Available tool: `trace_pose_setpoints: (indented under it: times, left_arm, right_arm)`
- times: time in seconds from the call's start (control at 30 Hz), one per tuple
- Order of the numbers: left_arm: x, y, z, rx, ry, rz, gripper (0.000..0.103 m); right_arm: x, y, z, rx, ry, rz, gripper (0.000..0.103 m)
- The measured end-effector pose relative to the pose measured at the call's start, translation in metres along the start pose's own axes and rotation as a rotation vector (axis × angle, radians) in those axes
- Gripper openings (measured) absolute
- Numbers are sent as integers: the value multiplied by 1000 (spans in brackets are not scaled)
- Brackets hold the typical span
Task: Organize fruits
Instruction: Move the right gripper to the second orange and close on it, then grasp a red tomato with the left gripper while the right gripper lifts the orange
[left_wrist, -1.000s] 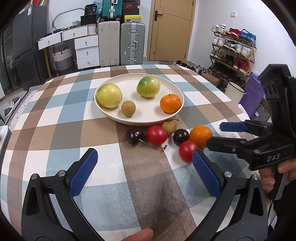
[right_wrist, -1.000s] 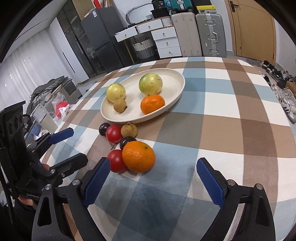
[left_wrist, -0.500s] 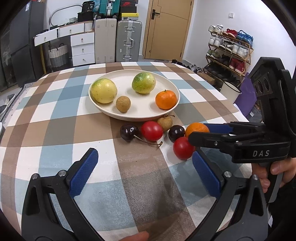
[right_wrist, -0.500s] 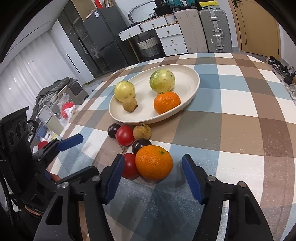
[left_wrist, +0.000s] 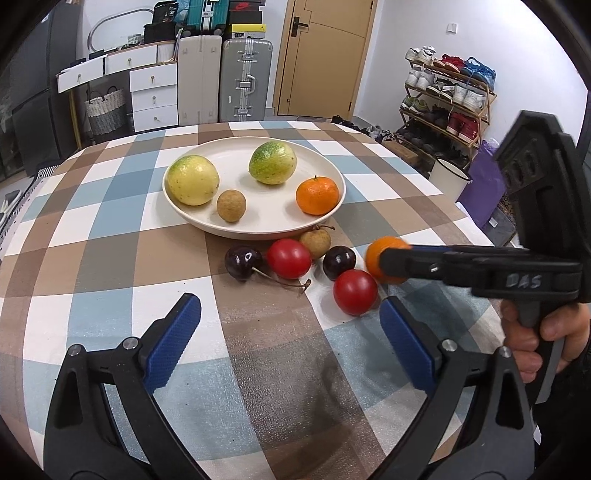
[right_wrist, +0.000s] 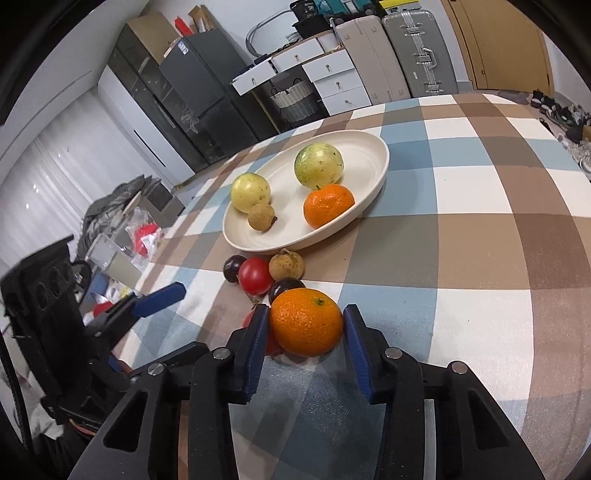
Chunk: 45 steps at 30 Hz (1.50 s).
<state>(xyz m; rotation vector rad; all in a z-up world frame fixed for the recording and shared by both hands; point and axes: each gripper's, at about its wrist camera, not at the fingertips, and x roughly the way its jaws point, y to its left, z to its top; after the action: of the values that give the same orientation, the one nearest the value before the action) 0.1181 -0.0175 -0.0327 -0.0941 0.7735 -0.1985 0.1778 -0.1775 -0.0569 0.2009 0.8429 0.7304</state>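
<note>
My right gripper (right_wrist: 306, 325) is shut on a loose orange (right_wrist: 306, 322) on the checked table; the orange also shows in the left wrist view (left_wrist: 376, 254), behind the right gripper's finger (left_wrist: 413, 262). A cream plate (left_wrist: 258, 225) holds two green-yellow fruits (left_wrist: 272, 162), a small brown fruit (left_wrist: 231, 205) and another orange (left_wrist: 317, 195). In front of the plate lie two red tomatoes (left_wrist: 355, 291), two dark cherries (left_wrist: 243, 258) and a brown fruit (left_wrist: 316, 242). My left gripper (left_wrist: 290, 332) is open and empty, just before this cluster.
The table's right edge drops to a purple bag (left_wrist: 484, 192), a white bucket (left_wrist: 448, 177) and a shoe rack (left_wrist: 447, 96). Suitcases (left_wrist: 243, 79) and drawers (left_wrist: 153, 96) stand behind. A fridge (right_wrist: 195, 110) and clutter lie left of the table.
My right gripper moved forward around the loose orange and closed its fingers on it. My left gripper stayed open and edged slightly closer to the fruit cluster.
</note>
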Motion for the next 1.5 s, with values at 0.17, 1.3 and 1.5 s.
trace_pose_setpoints:
  times: [0.17, 1.3, 1.5]
  left_arm:
    - [1, -3, 0, 14, 10, -1, 98]
    - [49, -68, 7, 213, 133, 18, 29]
    - [39, -62, 11, 194, 95, 15, 29]
  right_arm:
    - [-25, 0, -3, 0, -48, -3, 41]
    - [-48, -27, -3, 59, -73, -21, 41]
    - [-46, -26, -4, 59, -70, -23, 41]
